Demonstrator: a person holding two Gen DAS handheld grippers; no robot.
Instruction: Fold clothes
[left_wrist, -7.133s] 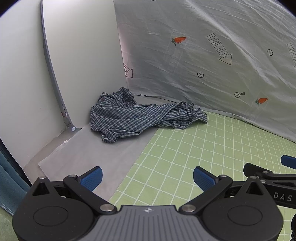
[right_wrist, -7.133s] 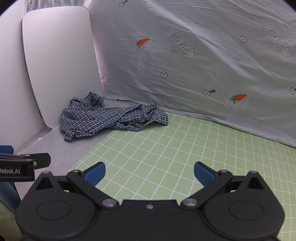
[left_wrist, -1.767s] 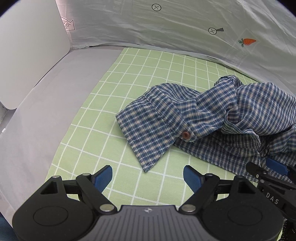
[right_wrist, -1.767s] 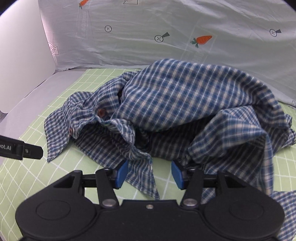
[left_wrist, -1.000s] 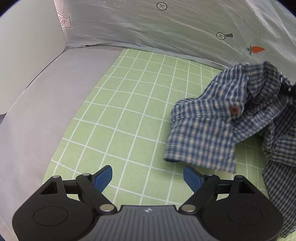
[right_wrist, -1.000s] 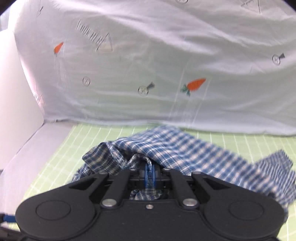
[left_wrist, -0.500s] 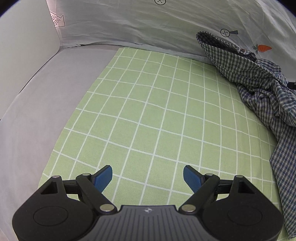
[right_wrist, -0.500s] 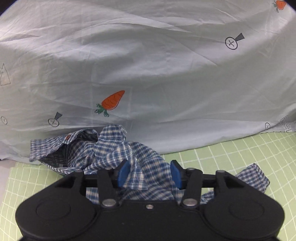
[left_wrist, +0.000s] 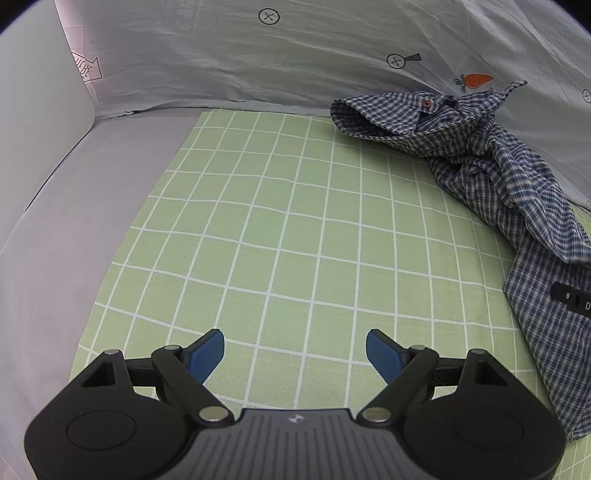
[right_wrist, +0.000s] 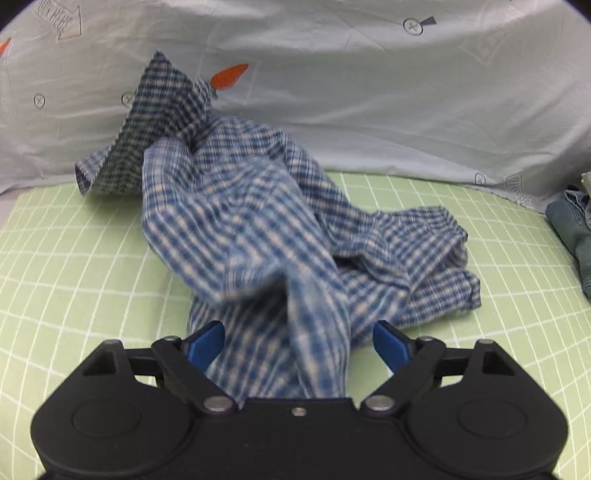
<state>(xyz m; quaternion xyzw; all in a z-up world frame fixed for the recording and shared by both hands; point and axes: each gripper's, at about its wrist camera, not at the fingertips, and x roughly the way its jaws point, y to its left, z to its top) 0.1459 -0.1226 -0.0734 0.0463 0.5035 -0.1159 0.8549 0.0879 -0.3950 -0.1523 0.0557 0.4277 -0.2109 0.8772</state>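
Here, the left tongs (left_wrist: 294, 350) stand apart over bare green checked mat (left_wrist: 258, 240), nothing between the pads; the plaid shirt (left_wrist: 517, 192) lies crumpled well off to their right, its long axis running from the collar end at the printed backdrop sheet (left_wrist: 258, 55) down toward the near right; right tongs (right_wrist: 298, 341) also apart, the shirt's near end draped between the pads, unclamped; right tongs are plainly nearer; a denim pile (right_wrist: 572, 225) sits at the far right, apart from the shirt.
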